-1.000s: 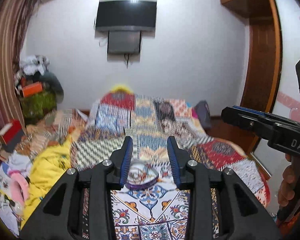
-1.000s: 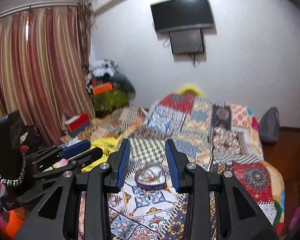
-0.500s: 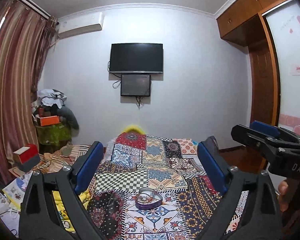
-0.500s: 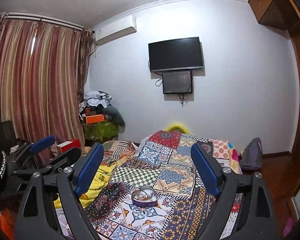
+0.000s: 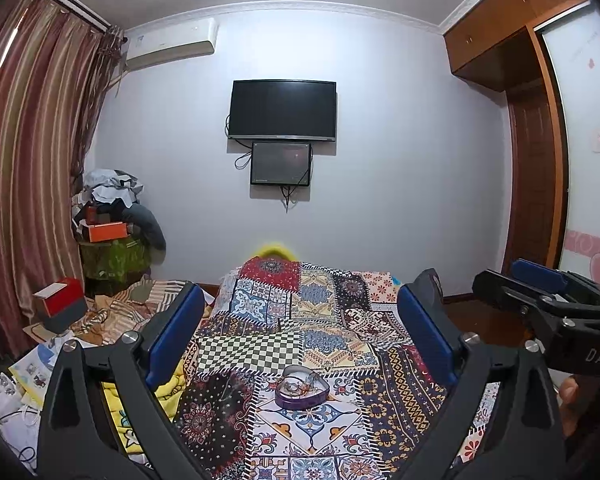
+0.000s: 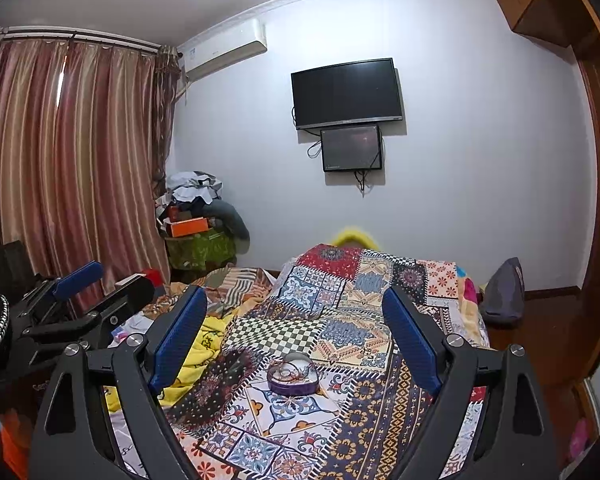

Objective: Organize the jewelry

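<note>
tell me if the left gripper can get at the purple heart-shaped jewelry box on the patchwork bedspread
Probably yes: the left gripper is open and empty, the purple heart-shaped jewelry box sits uncovered on the patchwork bedspread ahead between its fingers, nothing blocking.

Left gripper (image 5: pixel 298 334) and right gripper (image 6: pixel 296 336) — black frames, blue pads, silver screws, "DAS" lettering

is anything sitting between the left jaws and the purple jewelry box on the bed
Nothing visible does. The left gripper is open and raised, and the purple heart-shaped jewelry box lies ahead on the patchwork bedspread, with only bare fabric around it. The right gripper is also open.
</note>
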